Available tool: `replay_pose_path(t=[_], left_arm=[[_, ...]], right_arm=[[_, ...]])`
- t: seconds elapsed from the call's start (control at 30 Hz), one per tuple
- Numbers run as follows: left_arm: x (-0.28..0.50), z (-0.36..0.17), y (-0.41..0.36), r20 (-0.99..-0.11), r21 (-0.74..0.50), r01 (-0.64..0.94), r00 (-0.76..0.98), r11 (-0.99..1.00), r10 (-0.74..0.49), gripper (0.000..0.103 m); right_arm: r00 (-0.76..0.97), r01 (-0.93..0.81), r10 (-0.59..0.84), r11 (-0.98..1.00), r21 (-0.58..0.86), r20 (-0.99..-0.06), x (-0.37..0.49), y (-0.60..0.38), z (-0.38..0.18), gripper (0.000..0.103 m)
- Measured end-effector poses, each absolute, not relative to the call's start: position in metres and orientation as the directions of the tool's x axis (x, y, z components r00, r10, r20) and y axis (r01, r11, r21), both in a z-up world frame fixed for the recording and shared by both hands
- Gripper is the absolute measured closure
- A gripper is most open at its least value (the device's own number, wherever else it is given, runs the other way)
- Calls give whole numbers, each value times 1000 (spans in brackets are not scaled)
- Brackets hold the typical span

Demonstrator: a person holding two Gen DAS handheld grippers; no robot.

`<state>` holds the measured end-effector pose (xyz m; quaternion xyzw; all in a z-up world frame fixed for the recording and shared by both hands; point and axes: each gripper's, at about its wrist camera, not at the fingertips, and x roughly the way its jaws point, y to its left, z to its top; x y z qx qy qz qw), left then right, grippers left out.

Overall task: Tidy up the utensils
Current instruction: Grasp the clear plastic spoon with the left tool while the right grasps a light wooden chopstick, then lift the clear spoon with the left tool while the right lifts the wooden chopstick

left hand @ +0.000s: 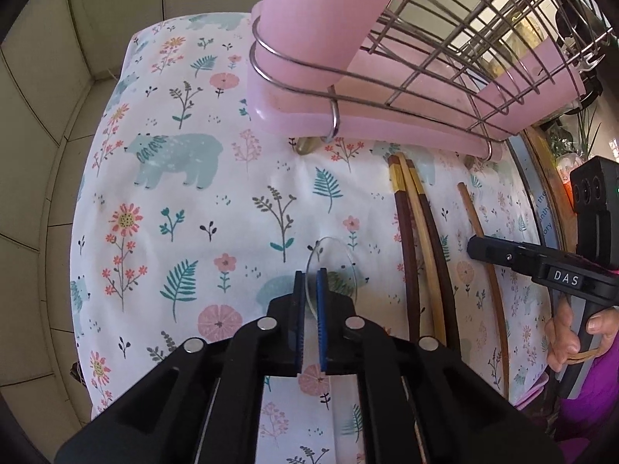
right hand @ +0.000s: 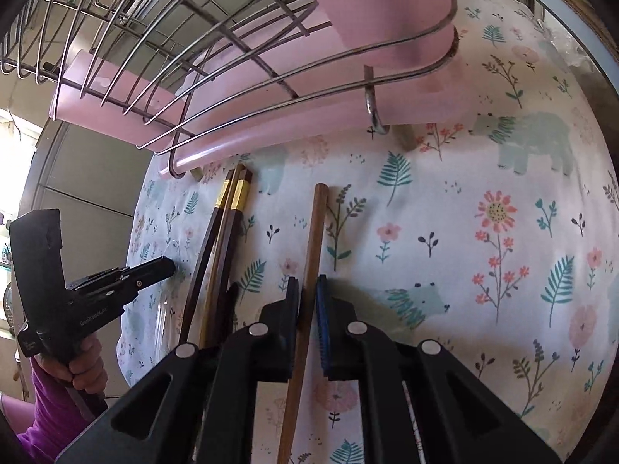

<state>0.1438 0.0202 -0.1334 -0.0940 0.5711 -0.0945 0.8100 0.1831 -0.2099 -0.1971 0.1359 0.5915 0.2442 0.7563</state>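
1. Left wrist view: four chopsticks lie on the floral tablecloth (left hand: 185,201) toward its right edge. Three are bunched (left hand: 421,255), two dark with gold bands and one pale, below the pink-trayed wire dish rack (left hand: 425,58). A single brown chopstick (left hand: 485,266) lies apart, nearer the edge.
2. The left gripper (left hand: 310,290) has its blue-padded jaws almost shut on a clear plastic spoon (left hand: 329,259), whose round transparent bowl sticks out past the pads.
3. The right gripper (left hand: 479,247) reaches in from the right edge, a hand (left hand: 572,332) on its grip.
4. Right wrist view: the right gripper (right hand: 308,297) has its jaws nearly closed around the brown chopstick (right hand: 315,232), a plain wooden stick pointing toward the rack (right hand: 193,58).
5. The bunched three (right hand: 220,239) lie to its left, beside the left gripper (right hand: 166,266).
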Motion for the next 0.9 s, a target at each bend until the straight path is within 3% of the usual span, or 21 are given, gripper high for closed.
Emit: replay_pose_path(t=[0.5, 0.9], left_arm=[[106, -77, 37, -792, -327, 28, 537, 945, -290, 102], [92, 39, 41, -471, -350, 101, 840, 931, -268, 102]], right_arm=[[484, -303, 601, 797, 522, -636, 136, -256, -107, 97], [799, -389, 508, 845, 368, -321, 116, -279, 10, 97]])
